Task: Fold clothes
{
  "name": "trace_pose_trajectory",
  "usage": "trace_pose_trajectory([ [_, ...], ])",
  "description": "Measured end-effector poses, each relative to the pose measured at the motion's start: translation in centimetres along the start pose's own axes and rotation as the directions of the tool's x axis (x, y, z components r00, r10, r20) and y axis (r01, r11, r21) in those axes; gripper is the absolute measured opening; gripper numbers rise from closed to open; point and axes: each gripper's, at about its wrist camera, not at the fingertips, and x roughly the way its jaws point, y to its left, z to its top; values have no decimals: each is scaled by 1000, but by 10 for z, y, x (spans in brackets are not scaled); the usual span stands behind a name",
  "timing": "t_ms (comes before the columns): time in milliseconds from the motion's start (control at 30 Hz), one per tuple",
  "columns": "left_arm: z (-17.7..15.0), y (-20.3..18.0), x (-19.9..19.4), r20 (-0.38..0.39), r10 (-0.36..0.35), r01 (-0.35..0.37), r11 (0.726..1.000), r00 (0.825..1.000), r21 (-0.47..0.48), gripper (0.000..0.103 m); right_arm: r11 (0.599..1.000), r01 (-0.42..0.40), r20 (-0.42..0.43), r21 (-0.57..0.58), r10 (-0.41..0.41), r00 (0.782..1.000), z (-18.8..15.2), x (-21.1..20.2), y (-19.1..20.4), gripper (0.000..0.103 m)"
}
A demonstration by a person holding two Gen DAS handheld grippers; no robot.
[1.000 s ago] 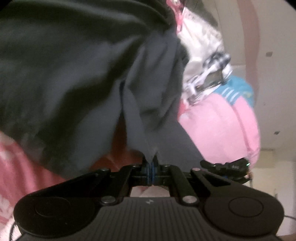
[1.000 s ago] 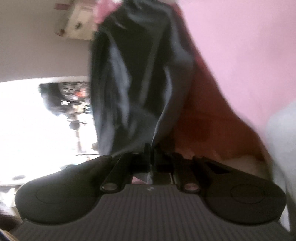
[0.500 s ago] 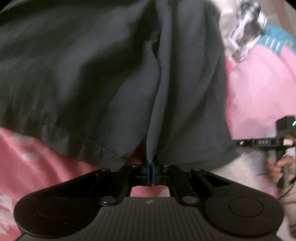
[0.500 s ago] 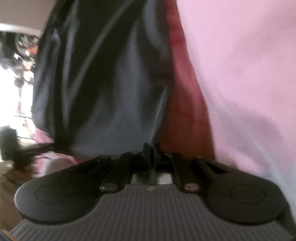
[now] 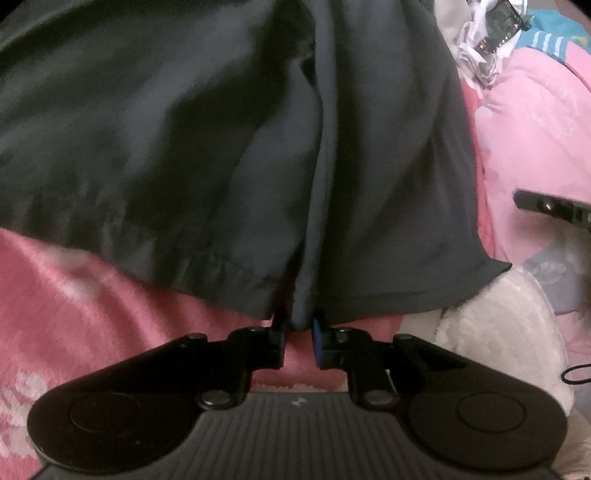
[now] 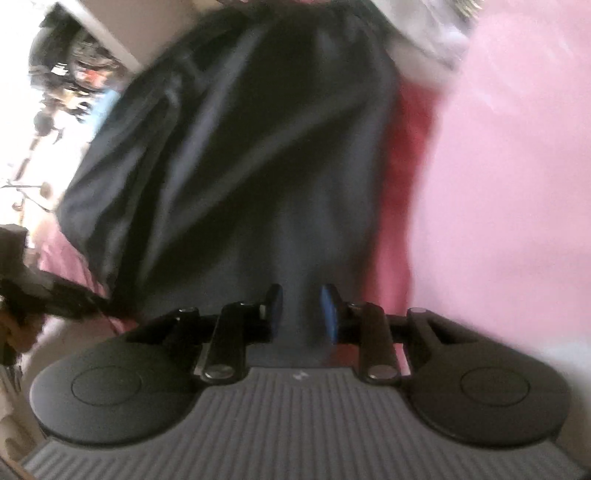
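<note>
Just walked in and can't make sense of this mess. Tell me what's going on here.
A person is folding clothes with a handheld gripper in each hand. A dark garment lies spread over a pink blanket. The left gripper and right gripper are both open, with a fold of the garment's edge loose between the fingers. More laundry is piled behind.

In front of my left gripper [image 5: 299, 334] fingers the dark garment [image 5: 221, 129] fills the way, its hem fold between them, free pink blanket [image 5: 74, 302] to their left, white pillow [image 5: 498, 332] to their right, my right gripper [image 6: 301, 306] fingers parted, same garment between and ahead, pink bedding [image 6: 498, 184] close right
</note>
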Motion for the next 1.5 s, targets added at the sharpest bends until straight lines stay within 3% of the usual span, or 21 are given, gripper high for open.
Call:
trace_pose_trajectory([
  [67,-4,-1,0,19,10,-10,1000,1000,1,15,998,-53,-29,-25,52,998,4,18,8,22],
  [133,-6,1,-1,33,12,-12,1000,999,-10,16,995,-78,-129,-58,70,989,3,55,16,22],
  [233,-9,5,-2,44,10,-8,1000,999,-24,16,994,-67,-350,-87,32,936,-10,102,6,21],
  [300,-11,6,-3,46,9,-8,1000,999,-22,16,993,-76,-389,-92,34,921,-13,99,0,21],
  [367,-12,7,-3,43,14,-14,1000,999,-12,16,989,-31,-427,-143,-33,904,-10,92,3,21],
  [400,-12,8,-4,41,17,-17,1000,999,-7,16,986,-19,-410,-164,-51,911,-4,88,7,22],
  [500,-12,5,-2,41,31,-31,999,999,5,16,976,-2,-265,-216,-57,963,26,75,23,22],
  [567,-12,3,1,41,36,-36,999,999,6,16,969,14,-165,-248,-56,985,46,67,33,22],
  [667,-12,3,2,45,27,-26,1000,999,-12,16,957,66,-8,-281,-71,997,75,61,40,26],
  [733,-13,4,2,47,22,-21,1000,999,-20,16,953,160,81,-256,-143,986,90,80,19,30],
  [833,-15,9,0,50,14,-12,1000,999,-27,15,959,201,-6,-201,-206,979,78,119,-13,30],
  [967,-18,21,-2,47,-10,12,999,999,-50,15,965,212,-61,-156,-223,973,57,104,-27,30],
  [1067,-21,26,-4,48,-18,21,998,999,-60,15,955,233,-71,-183,-249,966,54,86,-23,28],
  [1167,-23,27,-4,54,-17,21,997,998,-69,15,962,127,13,-241,-127,992,68,75,4,29],
  [1267,-22,26,-3,56,-20,25,996,998,-85,15,952,-8,-71,-306,-14,997,72,98,34,29],
  [1300,-21,26,-3,56,-23,28,995,998,-91,15,942,-35,-116,-333,-4,993,65,103,43,29],
  [1400,-24,29,-4,60,-27,33,994,998,-102,15,916,-7,-255,-400,-105,961,34,119,34,29],
  [1500,-25,31,-3,63,-32,38,994,997,-105,16,953,48,-331,-301,-152,931,22,106,3,29],
])
